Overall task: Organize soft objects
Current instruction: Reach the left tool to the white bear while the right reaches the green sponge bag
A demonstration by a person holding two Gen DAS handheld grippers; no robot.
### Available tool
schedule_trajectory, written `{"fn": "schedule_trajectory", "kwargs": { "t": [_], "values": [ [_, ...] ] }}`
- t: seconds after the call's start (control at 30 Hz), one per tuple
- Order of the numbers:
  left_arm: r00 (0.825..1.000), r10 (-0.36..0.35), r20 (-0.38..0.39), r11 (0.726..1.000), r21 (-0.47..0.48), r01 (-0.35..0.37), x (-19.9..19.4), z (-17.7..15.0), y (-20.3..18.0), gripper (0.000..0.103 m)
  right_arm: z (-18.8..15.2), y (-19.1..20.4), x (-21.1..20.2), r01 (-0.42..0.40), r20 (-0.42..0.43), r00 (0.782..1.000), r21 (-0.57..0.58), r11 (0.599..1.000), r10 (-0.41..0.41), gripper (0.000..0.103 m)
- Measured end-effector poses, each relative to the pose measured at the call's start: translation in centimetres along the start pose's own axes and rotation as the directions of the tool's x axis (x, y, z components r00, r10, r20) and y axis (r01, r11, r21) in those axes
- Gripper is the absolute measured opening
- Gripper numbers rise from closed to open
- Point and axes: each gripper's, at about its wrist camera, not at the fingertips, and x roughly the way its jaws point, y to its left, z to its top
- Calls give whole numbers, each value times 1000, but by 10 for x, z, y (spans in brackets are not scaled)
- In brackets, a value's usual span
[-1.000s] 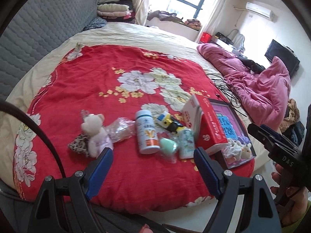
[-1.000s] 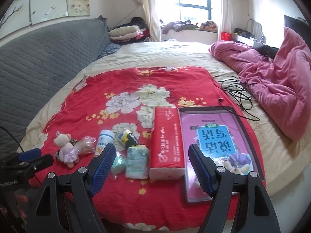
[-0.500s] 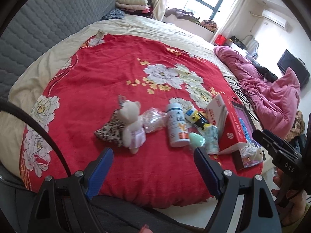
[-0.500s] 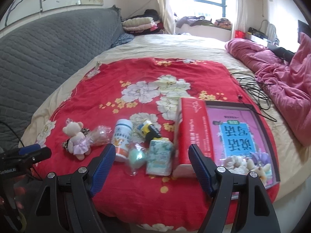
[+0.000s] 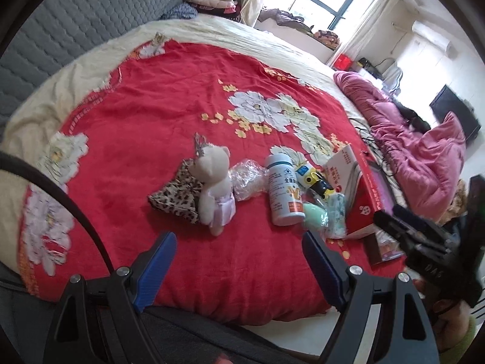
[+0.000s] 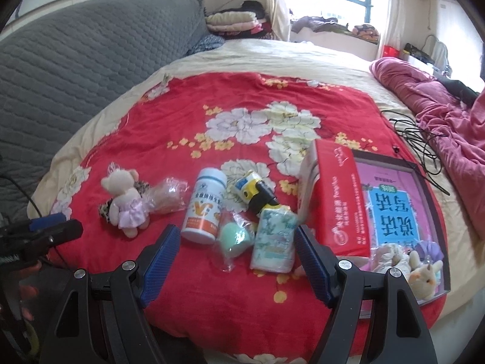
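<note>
A cream teddy bear in a lilac dress (image 5: 213, 186) (image 6: 124, 201) lies on a leopard-print cloth (image 5: 178, 194) on the red floral blanket (image 5: 145, 115). Beside it sit a crinkled clear bag (image 5: 248, 177) (image 6: 166, 195), a white bottle (image 5: 283, 192) (image 6: 204, 206), a teal sponge in plastic (image 6: 235, 238), a tissue pack (image 6: 274, 239) and a yellow-and-black toy (image 6: 256, 194). A small plush animal (image 6: 423, 273) rests on the pink box lid (image 6: 394, 209). My left gripper (image 5: 239, 265) hangs open above the blanket's near edge. My right gripper (image 6: 235, 261) is open, just short of the sponge and tissue pack.
A red tissue box (image 6: 336, 194) leans against the pink lid. Black cables (image 6: 418, 142) and a heaped pink duvet (image 5: 418, 151) lie at the right. A grey quilted headboard (image 6: 75, 66) runs along the left. Folded clothes (image 6: 233, 19) are stacked at the far end.
Both grippers have come down and closer to the row of objects, which now look larger. Both views have swung leftward and rolled. Neither gripper's jaws have changed width.
</note>
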Motion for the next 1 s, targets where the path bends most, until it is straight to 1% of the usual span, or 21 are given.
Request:
{"fn": "schedule_trajectory", "kwargs": {
  "t": [0.07,0.17,0.23,0.4,0.47,0.53,0.63,0.7,0.77,0.9,1.0],
  "values": [
    [1000,-17,-8,1000,-22,16,5,0,8,87,-2,2,7,-4,-15,1000,-4,1000,4,78],
    [1000,-11,0,998,-54,11,11,3,20,87,-4,4,16,-9,-32,999,-8,1000,9,78],
    [1000,-3,13,998,-55,3,15,8,24,87,-5,6,22,-13,-43,999,-9,1000,13,78],
    [999,36,0,998,-44,-36,34,25,28,87,-6,9,38,-20,-67,998,-14,1000,19,78],
    [999,41,6,999,-24,-41,40,32,25,87,-6,13,43,-16,-71,997,-30,999,13,78],
    [998,62,10,998,0,-62,46,39,20,87,-7,14,48,-25,-80,997,-36,999,22,78],
    [997,72,-3,997,17,-72,57,47,16,87,-8,18,58,-23,-99,995,-68,997,16,78],
    [998,65,-9,998,22,-65,62,50,15,86,-9,21,64,-24,-113,994,-91,996,13,78],
    [998,58,-11,998,18,-58,66,53,15,83,-10,23,70,-26,-122,992,-113,993,12,78],
    [999,44,-17,999,9,-44,72,55,17,76,-13,30,86,16,-147,988,-207,978,-47,78],
    [999,29,-23,1000,3,-29,75,55,19,71,-17,36,98,70,-150,981,-323,944,-124,78]
  ]
}}
